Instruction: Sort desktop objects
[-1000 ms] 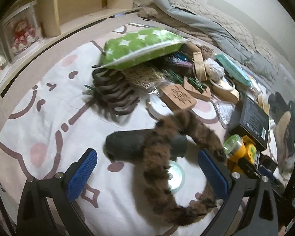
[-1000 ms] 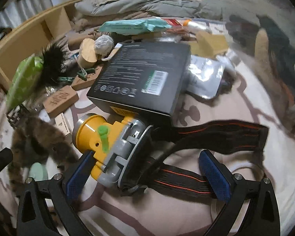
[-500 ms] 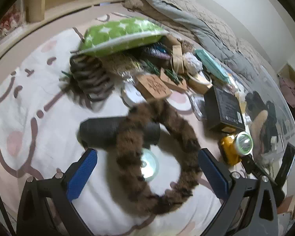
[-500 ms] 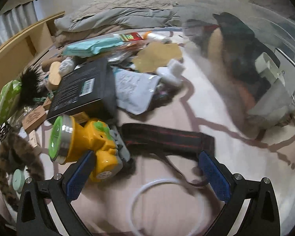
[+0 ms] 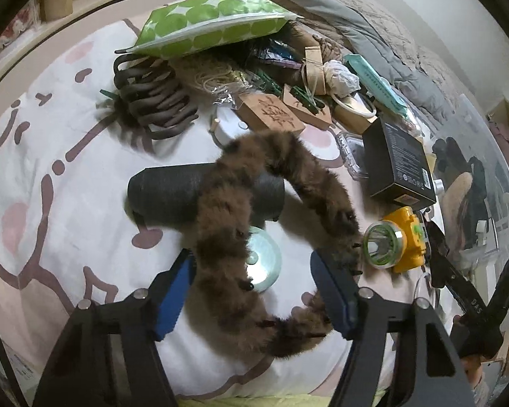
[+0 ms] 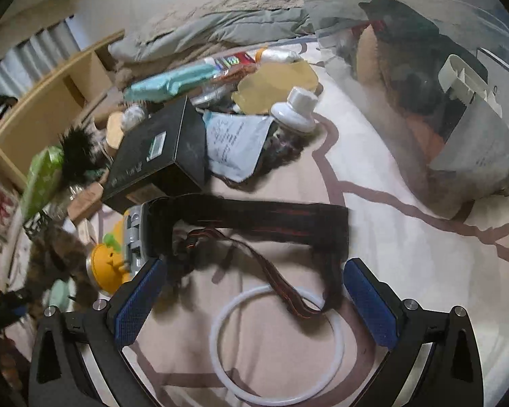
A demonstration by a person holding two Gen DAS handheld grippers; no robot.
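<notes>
Brown hair claw point(image 5: 156, 101): far ahead of the left gripper point(image 5: 251, 291), to its left, on the patterned sheet point(image 5: 51, 237), just under a green dotted pouch point(image 5: 210, 20).
Black cylinder point(image 5: 166, 193): lies on its side ahead of the left gripper, crosswise, with the fur over its middle.
Left gripper state: tilted down at the sheet; its jaws have just been closing and stand about half apart, with the fur loop between them.
Left gripper fingers point(image 5: 173, 291): the blue pads meet fur on both sides; whether they squeeze it cannot be told.
Furry brown band point(image 5: 220, 224): a loop running from between the fingers forward over the cylinder and back down on the right.
Pale green disc point(image 5: 264, 261): flat on the sheet inside the loop, just ahead of the fingertips.
Yellow headlamp point(image 5: 393, 240): to the right of the left gripper, lens facing it, below a black box point(image 5: 397, 166).
Right gripper point(image 6: 254, 302): jaws spread wide, pads touching nothing.
Headlamp, right view point(image 6: 112, 264): just beside the left finger, outside it.
Headlamp strap point(image 6: 254, 217): black with red lines, stretched across ahead of the fingertips, its loose ends trailing back between them.
White ring point(image 6: 220, 335): flat on the sheet between the fingers, under the strap ends.
Black box, right view point(image 6: 156, 156): ahead and left, beyond the strap.
White cap point(image 6: 295, 112): farther ahead, in the clutter.
</notes>
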